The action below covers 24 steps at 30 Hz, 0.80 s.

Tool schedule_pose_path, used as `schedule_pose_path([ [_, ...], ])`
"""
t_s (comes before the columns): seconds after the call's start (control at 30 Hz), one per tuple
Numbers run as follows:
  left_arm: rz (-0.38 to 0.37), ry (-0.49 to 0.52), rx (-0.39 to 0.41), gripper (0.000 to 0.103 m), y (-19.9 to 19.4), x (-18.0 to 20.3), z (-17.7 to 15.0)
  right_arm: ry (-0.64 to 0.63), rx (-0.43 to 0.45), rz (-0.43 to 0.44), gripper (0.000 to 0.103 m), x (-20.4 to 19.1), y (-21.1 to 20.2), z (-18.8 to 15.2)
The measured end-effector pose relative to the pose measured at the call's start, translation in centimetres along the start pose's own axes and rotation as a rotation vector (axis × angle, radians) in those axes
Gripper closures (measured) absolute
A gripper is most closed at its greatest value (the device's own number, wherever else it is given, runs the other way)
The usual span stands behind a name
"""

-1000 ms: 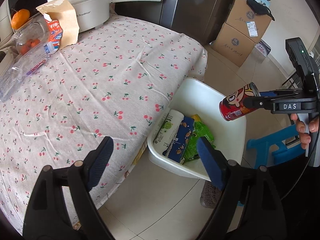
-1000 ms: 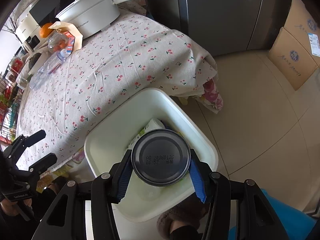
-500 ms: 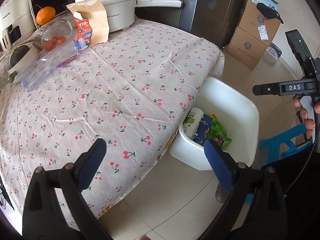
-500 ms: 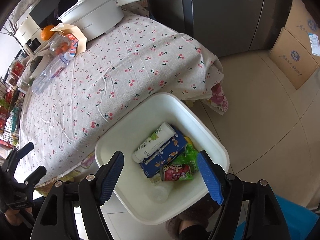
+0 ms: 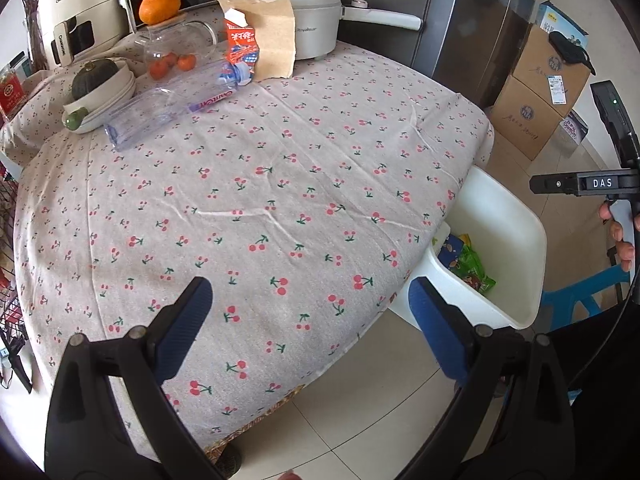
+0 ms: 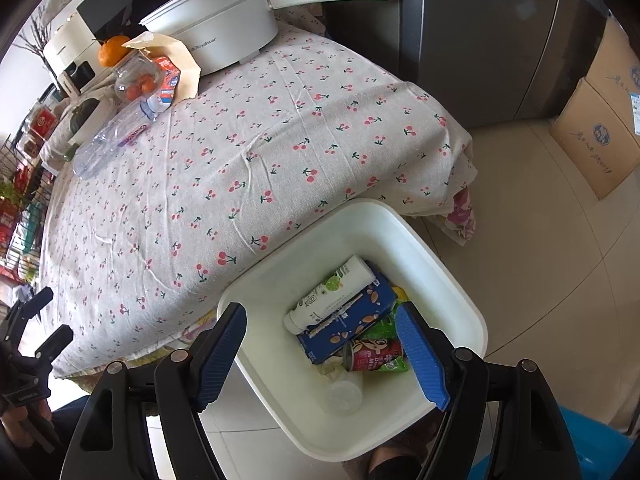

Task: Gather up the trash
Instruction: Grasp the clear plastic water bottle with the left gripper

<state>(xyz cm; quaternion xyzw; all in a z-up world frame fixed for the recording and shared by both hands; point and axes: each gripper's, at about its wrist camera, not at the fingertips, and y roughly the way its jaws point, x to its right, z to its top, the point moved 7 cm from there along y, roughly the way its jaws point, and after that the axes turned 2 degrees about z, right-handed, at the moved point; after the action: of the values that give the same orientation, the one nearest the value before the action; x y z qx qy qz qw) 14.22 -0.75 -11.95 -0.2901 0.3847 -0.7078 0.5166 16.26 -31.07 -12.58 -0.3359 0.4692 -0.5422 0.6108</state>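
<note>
Both tools are released and grasp nothing. The right tool (image 6: 320, 344) hangs over the white bin (image 6: 448, 264), which stands on the floor against the surface's (image 5: 260, 200) near corner. In the bin lie a red can (image 6: 374, 356), a blue carton (image 6: 348, 320) and a white bottle (image 6: 332, 292). The left tool (image 5: 308, 312) hovers above the surface's near edge. A clear plastic bottle (image 5: 168, 104) and a milk carton (image 5: 240, 46) remain at the far-left corner.

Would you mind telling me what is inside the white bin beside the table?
The white bin holds a white bottle, blue carton, red can, green wrapper and clear cup. Anything beneath them is hidden.
</note>
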Motion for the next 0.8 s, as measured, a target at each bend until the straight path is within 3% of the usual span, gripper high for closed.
schedule_pose_path([
  [0.17, 0.107, 0.051, 0.024, 0.004, 0.0, -4.3, 2.1, -0.036, -0.011, 0.029, 0.022, -2.9, 1.1, 2.0],
  [0.3, 0.17, 0.115, 0.04, 0.003, 1.3, -8.1, 5.2, -0.084, 0.028, 0.028, 0.021, -5.4, 2.1, 4.8],
  [0.57, 0.17, 0.258, 0.053, 0.003, 6.3, -13.6, 12.6, -0.206, 0.112, 0.067, 0.021, -11.0, 6.4, 11.6],
  [0.8, 0.114, 0.423, -0.018, 0.003, 12.2, -14.0, 17.2, -0.262, 0.167, 0.139, 0.021, -14.0, 10.3, 17.1],
])
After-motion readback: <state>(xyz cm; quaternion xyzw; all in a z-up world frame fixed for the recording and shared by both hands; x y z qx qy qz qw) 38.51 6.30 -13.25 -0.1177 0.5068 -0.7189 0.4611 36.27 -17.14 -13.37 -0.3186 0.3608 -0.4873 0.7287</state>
